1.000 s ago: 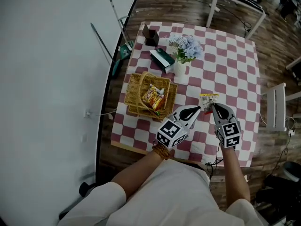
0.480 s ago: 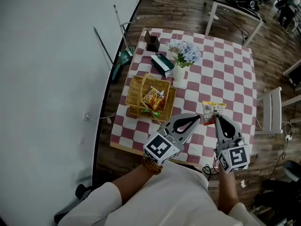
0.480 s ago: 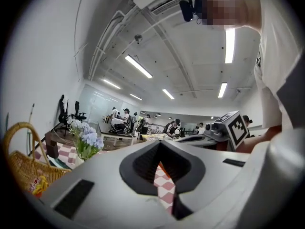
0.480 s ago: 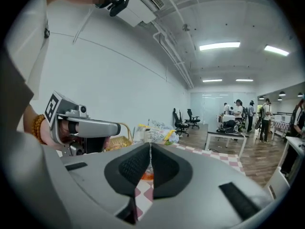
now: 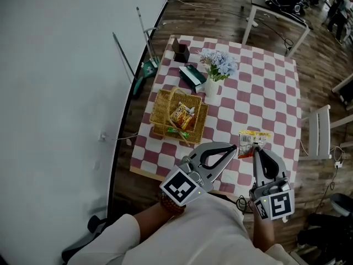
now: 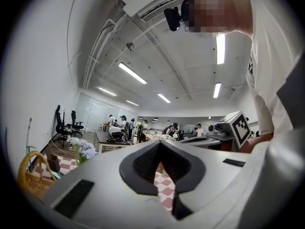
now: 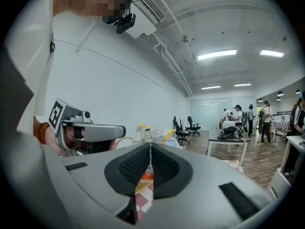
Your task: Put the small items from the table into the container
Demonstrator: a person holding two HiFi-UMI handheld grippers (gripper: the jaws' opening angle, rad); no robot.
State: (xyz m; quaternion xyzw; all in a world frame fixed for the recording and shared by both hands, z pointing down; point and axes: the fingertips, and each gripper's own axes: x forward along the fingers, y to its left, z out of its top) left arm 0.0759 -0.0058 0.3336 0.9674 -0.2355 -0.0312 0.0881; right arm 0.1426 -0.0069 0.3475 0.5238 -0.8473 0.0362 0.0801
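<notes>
The right gripper is clamped narrow on the near edge of a yellow snack packet, holding it over the near right part of the checkered bench. It is well apart from the wicker basket at the left, where an orange packet lies. The left gripper is just beside, jaws together and empty

Yellow snack packet in right tool
</notes>
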